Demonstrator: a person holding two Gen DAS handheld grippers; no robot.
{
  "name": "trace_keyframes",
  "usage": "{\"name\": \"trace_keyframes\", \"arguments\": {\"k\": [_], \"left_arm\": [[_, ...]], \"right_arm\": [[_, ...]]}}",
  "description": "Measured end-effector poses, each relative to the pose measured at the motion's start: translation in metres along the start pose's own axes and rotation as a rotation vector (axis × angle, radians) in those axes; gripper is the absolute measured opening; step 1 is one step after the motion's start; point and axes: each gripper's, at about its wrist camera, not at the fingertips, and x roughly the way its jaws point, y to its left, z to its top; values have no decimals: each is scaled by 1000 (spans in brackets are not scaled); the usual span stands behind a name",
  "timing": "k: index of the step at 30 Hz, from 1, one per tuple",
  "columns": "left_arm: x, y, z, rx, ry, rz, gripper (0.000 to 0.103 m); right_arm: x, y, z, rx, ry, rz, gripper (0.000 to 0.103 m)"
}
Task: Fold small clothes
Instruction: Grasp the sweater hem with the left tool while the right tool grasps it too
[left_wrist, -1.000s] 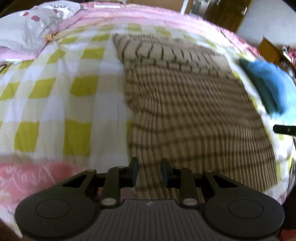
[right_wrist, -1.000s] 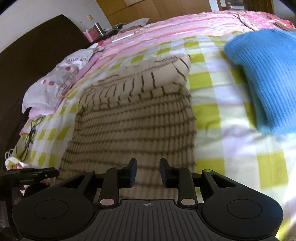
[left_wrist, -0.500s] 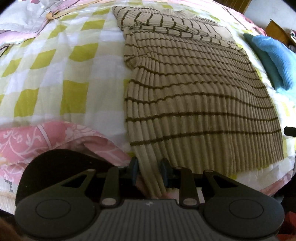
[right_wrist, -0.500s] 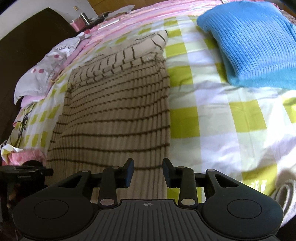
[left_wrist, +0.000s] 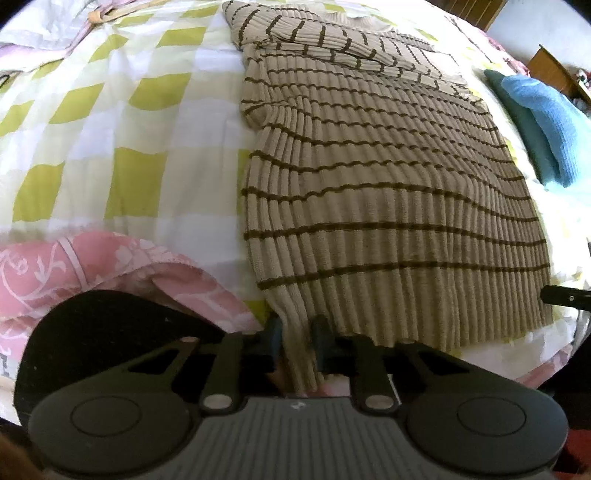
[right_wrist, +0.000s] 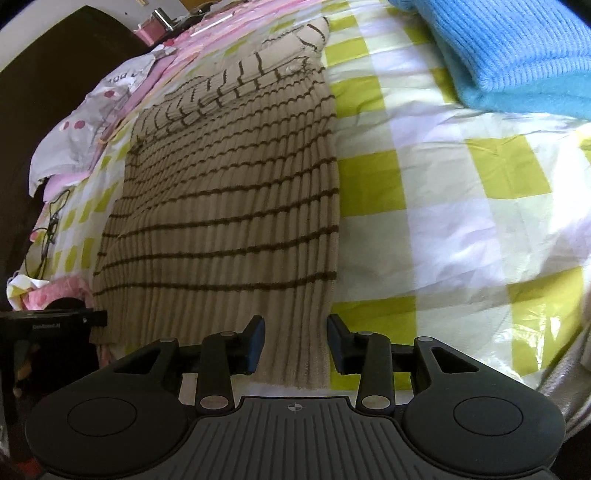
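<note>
the sweater (left_wrist: 388, 192) was laid flat on the bed (left_wrist: 110, 147), long way stretching away, its near hem pinched by the left gripper (left_wrist: 295, 341) just closed there, while the right gripper (right_wrist: 295, 341) was spread wider around the other corner.

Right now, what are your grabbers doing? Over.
Left gripper just closed on striped sweater hem corner. Right gripper open, straddling other corner. Blue sweater alongside, clear.

black ribbed hand-held gripper (right_wrist: 295, 341), blue-edged pads (right_wrist: 256, 345)
</note>
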Motion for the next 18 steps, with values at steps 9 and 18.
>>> {"name": "trace_keyframes", "arguments": {"k": [9,18], "left_arm": [[-6,3,-3,-19,-28,-46,15],[3,4,2,-34,19,-28,17]], "right_arm": [[2,-7,1,70,-5,99,34],[7,-4,2,52,-3,107,36]]}}
